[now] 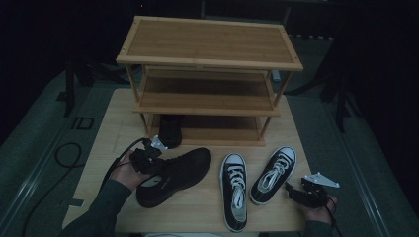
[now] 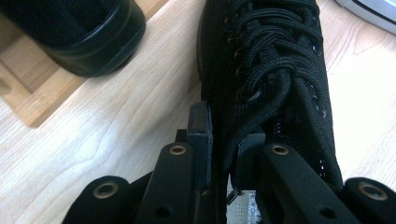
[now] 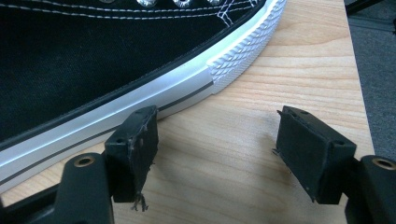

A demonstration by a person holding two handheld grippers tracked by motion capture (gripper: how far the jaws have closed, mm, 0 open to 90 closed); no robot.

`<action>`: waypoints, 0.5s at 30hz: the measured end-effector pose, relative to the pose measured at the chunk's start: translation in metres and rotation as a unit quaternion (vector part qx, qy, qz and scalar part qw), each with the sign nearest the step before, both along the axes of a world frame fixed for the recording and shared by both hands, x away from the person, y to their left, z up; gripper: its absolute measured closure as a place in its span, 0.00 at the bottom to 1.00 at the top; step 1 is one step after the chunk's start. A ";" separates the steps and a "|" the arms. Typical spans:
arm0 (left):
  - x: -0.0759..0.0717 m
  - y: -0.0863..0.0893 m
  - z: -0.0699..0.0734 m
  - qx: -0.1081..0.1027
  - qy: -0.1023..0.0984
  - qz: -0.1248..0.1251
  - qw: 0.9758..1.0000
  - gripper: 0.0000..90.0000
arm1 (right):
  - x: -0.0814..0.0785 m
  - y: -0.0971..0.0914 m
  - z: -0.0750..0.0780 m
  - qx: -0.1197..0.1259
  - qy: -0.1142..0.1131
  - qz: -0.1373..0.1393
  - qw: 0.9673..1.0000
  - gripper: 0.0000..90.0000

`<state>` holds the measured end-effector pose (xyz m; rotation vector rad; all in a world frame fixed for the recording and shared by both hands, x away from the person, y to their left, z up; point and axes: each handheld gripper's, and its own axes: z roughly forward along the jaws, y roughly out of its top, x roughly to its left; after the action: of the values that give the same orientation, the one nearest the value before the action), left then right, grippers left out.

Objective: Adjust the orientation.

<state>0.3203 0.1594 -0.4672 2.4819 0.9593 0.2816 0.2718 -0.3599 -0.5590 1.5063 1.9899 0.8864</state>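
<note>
A black lace-up shoe (image 1: 173, 175) lies on the wooden table (image 1: 197, 212), toe to the right. My left gripper (image 1: 148, 158) is at its heel end. In the left gripper view the shoe's (image 2: 271, 70) side wall runs between the jaws of my left gripper (image 2: 226, 126), which stand slightly apart and do not squeeze it. A pair of black-and-white sneakers (image 1: 233, 190) (image 1: 274, 173) lies to the right. My right gripper (image 1: 291, 190) rests low by the right sneaker's heel. It stands open (image 3: 217, 126) with bare table between its pads, the sneaker's white sole (image 3: 93, 126) beside its left pad.
A three-tier bamboo shoe rack (image 1: 207, 44) stands at the back of the table. Another black shoe (image 1: 170, 131) (image 2: 79, 32) sits on its bottom shelf, heel outward, just beyond my left gripper. Dark floor surrounds the table, with a cable (image 1: 64, 153) at the left.
</note>
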 end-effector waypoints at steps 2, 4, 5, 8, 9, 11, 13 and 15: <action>0.002 -0.002 -0.001 0.003 -0.001 -0.007 1.000 0.89 | 0.000 0.000 0.000 0.000 0.000 0.000 1.000 0.32; 0.004 -0.004 -0.001 0.011 0.000 -0.011 1.000 0.88 | 0.000 0.000 0.000 0.000 0.000 0.000 1.000 0.32; 0.006 -0.005 -0.002 0.011 0.000 -0.013 1.000 0.88 | 0.000 0.000 0.000 0.000 0.000 0.000 1.000 0.32; 0.009 -0.006 -0.002 0.014 0.006 -0.021 1.000 0.88 | 0.000 0.000 0.000 0.000 0.000 0.000 1.000 0.32; 0.010 -0.005 -0.003 0.009 0.008 -0.024 1.000 0.90 | 0.000 0.000 0.000 0.000 0.000 0.000 1.000 0.32; 0.010 -0.005 -0.003 0.004 0.009 -0.031 0.999 0.95 | 0.000 0.000 0.000 0.000 0.000 0.000 1.000 0.32; 0.010 -0.004 -0.002 0.000 0.012 -0.030 0.999 0.97 | 0.000 0.000 0.000 0.000 0.000 0.000 1.000 0.32; 0.011 -0.003 -0.002 -0.007 0.015 -0.030 0.999 0.98 | 0.000 0.000 0.000 0.000 0.000 0.000 1.000 0.32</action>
<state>0.3311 0.1560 -0.4689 2.5036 0.8935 0.2164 0.2718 -0.3599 -0.5590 1.5058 1.9901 0.8865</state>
